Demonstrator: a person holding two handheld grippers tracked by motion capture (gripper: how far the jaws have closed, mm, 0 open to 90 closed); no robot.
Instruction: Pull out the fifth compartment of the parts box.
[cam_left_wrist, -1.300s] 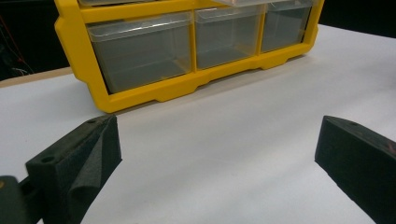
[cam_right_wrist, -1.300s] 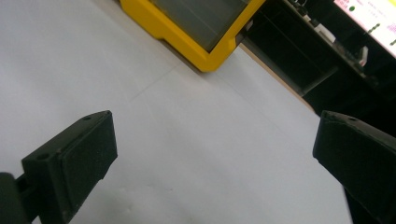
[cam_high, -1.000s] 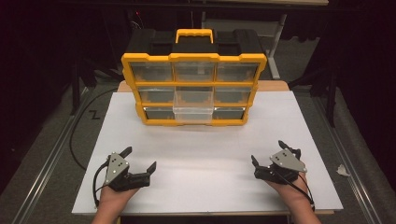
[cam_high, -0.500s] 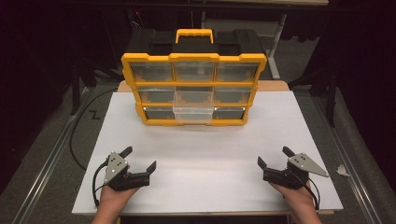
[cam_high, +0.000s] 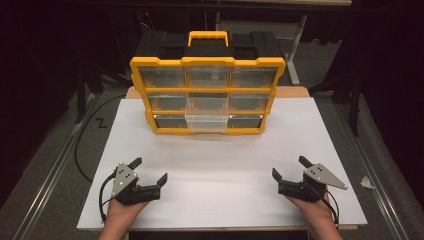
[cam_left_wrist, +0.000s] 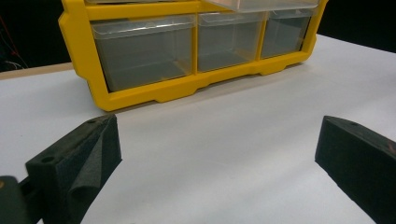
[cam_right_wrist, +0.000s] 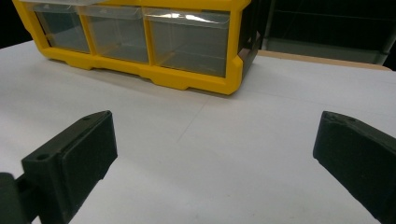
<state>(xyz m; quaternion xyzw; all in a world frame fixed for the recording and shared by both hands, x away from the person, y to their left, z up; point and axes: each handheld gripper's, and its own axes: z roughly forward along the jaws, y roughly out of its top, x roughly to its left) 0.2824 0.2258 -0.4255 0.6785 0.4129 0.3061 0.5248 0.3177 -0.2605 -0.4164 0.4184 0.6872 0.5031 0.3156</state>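
Resting both hands low on the white desk (cam_high: 215, 195), we see left gripper (cam_high: 149, 174) and right gripper (cam_high: 290, 170) jaws spread, empty; yellow plastic drawer organizer (cam_high: 207, 90) stands well apart at the far side, bottom-middle clear drawer (cam_high: 206, 120) protruding.

The organizer (cam_high: 207, 82) is a yellow-framed drawer cabinet with a black top and a yellow carry handle (cam_high: 207, 37). It stands upright at the far middle of the table (cam_high: 220, 200), its front facing the near edge. The front holds three rows of three clear plastic drawers. One drawer (cam_high: 206, 117) (the centre one, lower part of the front) is pulled partway out; the others sit flush with the frame. The clear drawers look empty.
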